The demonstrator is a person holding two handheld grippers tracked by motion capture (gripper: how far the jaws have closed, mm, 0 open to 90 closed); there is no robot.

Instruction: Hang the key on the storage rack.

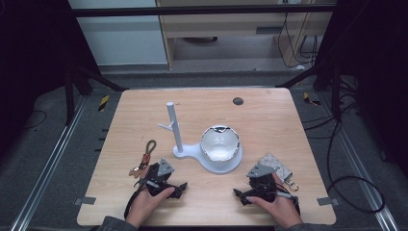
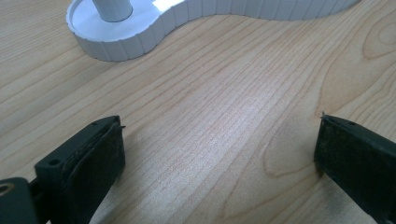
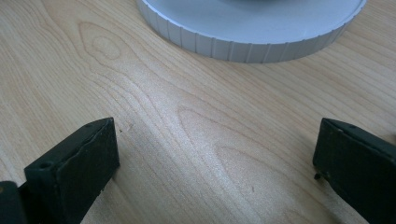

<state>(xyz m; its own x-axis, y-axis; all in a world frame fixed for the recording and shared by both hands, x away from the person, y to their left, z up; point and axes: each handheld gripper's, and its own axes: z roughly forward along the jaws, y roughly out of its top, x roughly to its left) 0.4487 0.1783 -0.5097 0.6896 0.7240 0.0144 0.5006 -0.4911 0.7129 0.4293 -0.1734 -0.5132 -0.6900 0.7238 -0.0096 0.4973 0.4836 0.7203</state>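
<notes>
Worktop (image 1: 269, 125): big wooden top that carries everything; both hands rest near its front edge.
White stand (image 1: 202, 156): sits in the middle of the worktop. It has a tall post (image 1: 173, 127) with little hooks on one end and a round dish on the other, likely so small things can hang or lie there.
White bowl (image 1: 220, 143): sits in the round dish of the stand, open side up.
Checked pouch (image 1: 276, 165): lies flat near the front right corner, just beside the right gripper, easy to reach. A small clip sticks out at its side.
Key strap (image 1: 146, 156): lies near the left edge, just beside the left gripper, with its loop pointing to the back edge.
Left gripper (image 1: 177, 188): held low over the wood near the front edge, fingers (image 2: 88, 163) wide apart, nothing between them, ready to grab.
Right gripper (image 1: 240, 196): same on the right side, fingers (image 3: 79, 168) wide apart, holding nothing.
</notes>
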